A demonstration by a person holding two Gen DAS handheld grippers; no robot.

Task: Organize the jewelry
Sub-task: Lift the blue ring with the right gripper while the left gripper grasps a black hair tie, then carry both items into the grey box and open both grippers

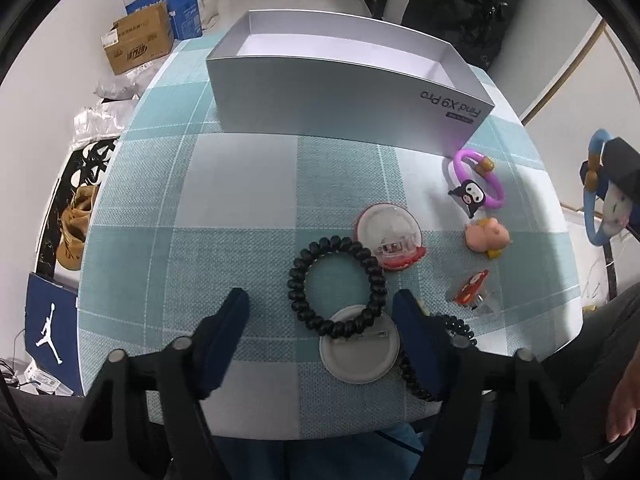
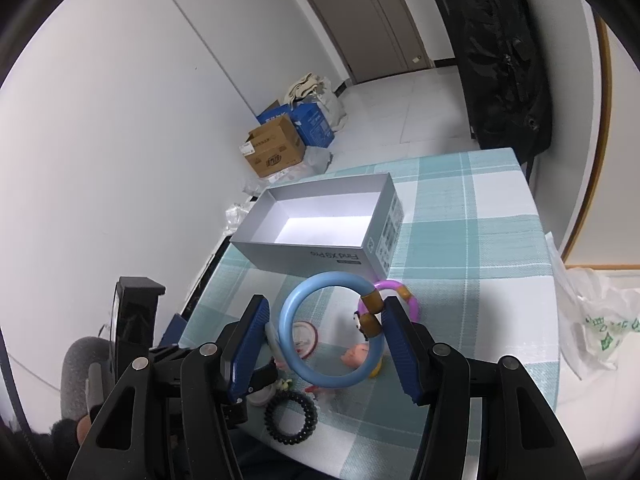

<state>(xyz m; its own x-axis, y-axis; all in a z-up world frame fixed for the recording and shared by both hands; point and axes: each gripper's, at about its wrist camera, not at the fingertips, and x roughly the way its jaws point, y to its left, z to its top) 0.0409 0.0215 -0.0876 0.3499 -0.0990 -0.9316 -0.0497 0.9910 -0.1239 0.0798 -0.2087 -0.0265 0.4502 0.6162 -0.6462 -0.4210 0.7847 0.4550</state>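
My left gripper points down at the checked tablecloth, its jaws apart. A black spiral hair tie and a white round badge lie between the fingers, and neither pad touches them. My right gripper is raised above the table and shut on a light blue bracelet with brown beads and a white charm. That bracelet also shows at the right edge of the left wrist view. An open silver box stands empty at the far side of the table.
On the cloth lie a purple bracelet with a cartoon charm, a pink pig figure, a red-rimmed clear case and a red mushroom piece. Cardboard boxes sit on the floor. A plastic bag hangs at the table's right.
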